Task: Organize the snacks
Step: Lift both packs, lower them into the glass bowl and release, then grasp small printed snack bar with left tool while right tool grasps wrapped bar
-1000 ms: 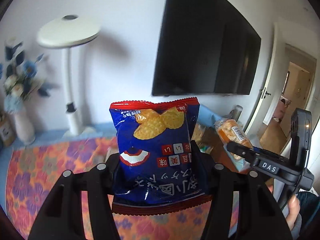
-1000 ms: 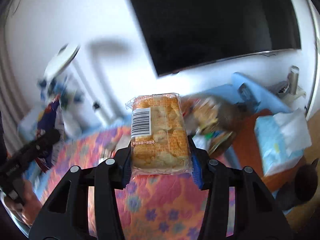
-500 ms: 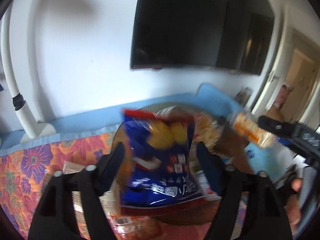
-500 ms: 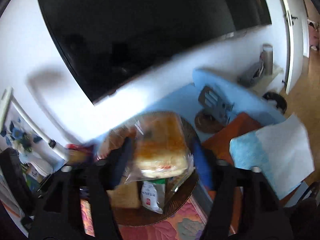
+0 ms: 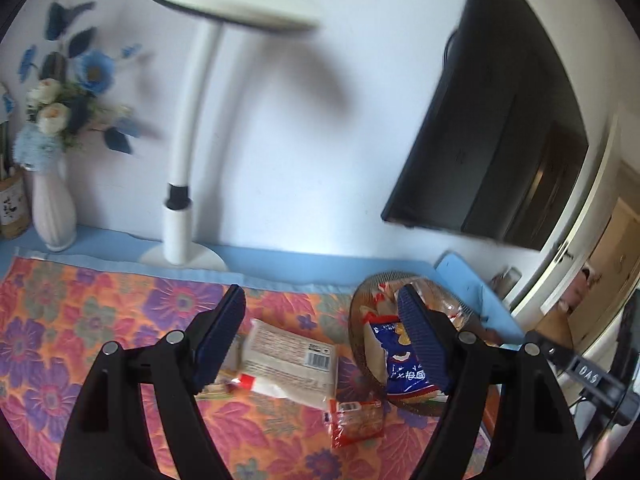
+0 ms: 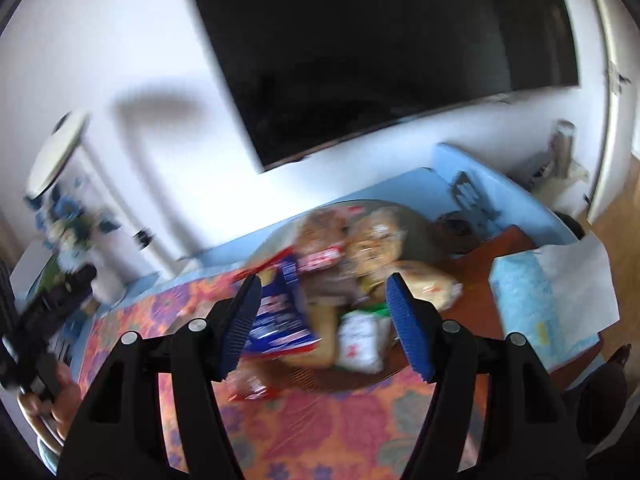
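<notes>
The left gripper [image 5: 322, 340] is standing wide apart with nothing between its blue pads, low in the centre of the left wrist view. Under it, in the lower middle of the frame, a pale wrapped snack [image 5: 290, 360] with a barcode is lying flat on the flowered cloth [image 5: 80, 320], and a small red packet [image 5: 356, 422] is lying just beside it, lower right. The blue chip bag [image 5: 400, 364] is resting in the woven basket [image 5: 356, 332] at the right of the frame, partly hidden behind the right pad.

The right gripper [image 6: 322, 322] is also spread wide and is carrying nothing. In its view, which is blurred, the basket [image 6: 360, 380] is sitting in the centre with the blue bag [image 6: 276, 320] at its left side, the orange cracker pack [image 6: 424, 284] at its right and a small white pouch [image 6: 360, 338] between them.
</notes>
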`<state>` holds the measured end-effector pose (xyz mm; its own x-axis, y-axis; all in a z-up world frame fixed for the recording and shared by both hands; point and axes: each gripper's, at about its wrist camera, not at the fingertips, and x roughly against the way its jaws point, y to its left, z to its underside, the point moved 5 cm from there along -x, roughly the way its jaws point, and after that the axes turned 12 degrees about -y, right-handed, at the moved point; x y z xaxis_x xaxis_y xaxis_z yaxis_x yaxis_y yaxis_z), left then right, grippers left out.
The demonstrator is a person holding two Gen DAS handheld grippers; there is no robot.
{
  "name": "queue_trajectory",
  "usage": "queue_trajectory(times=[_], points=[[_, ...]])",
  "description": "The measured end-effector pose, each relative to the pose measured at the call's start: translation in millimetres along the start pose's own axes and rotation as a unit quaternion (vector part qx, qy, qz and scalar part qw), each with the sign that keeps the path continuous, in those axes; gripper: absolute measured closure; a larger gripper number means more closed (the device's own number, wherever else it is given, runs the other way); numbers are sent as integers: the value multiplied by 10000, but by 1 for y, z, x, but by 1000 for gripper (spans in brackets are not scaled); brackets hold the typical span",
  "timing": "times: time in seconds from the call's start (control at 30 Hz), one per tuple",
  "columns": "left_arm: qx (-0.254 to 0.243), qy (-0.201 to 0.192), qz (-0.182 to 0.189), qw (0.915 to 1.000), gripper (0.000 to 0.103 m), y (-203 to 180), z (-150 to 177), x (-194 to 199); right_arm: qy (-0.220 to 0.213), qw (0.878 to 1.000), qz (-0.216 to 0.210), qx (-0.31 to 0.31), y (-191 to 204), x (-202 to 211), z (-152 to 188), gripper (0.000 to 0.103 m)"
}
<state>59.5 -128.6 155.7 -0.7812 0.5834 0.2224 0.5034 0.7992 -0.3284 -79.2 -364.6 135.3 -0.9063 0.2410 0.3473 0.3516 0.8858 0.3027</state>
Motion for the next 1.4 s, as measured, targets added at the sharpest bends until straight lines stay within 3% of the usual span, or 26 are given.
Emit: queue_trajectory(times=[0.17,0.27,0.33,0.5,0.6,0.77,0.83,0.93,1.13,1.4], points=[[92,-327,49,9994,24,28,-18,56,-30,9982,-480,351,52,21,15,36],[49,-325,108,9994,19,41,-12,77,30,9963,-724,458,73,25,35,36],[-55,-248,-117,9996,18,55,3,79,176,9949,-857,505,82,20,59,36],[183,336,-798,9961,18,111,69,57,597,9908,-1075,564,92,-9,115,36],[323,750,-1022,9914,18,136,107,38,845,9874,-1177,633,94,-30,142,36],[233,1136,-1143,9867,18,149,144,22,1215,9884,-787,454,71,-65,174,30],[226,1391,-1197,9828,20,150,156,14,1217,9888,-825,257,64,-69,171,29],[313,1335,-1201,9832,18,154,156,12,1092,9907,-807,105,57,-68,167,13],[796,1372,-1132,9808,18,170,158,11,1185,9898,-757,221,60,-71,171,12],[485,1425,-1246,9807,18,160,159,9,1119,9902,-584,599,68,-69,173,9]])
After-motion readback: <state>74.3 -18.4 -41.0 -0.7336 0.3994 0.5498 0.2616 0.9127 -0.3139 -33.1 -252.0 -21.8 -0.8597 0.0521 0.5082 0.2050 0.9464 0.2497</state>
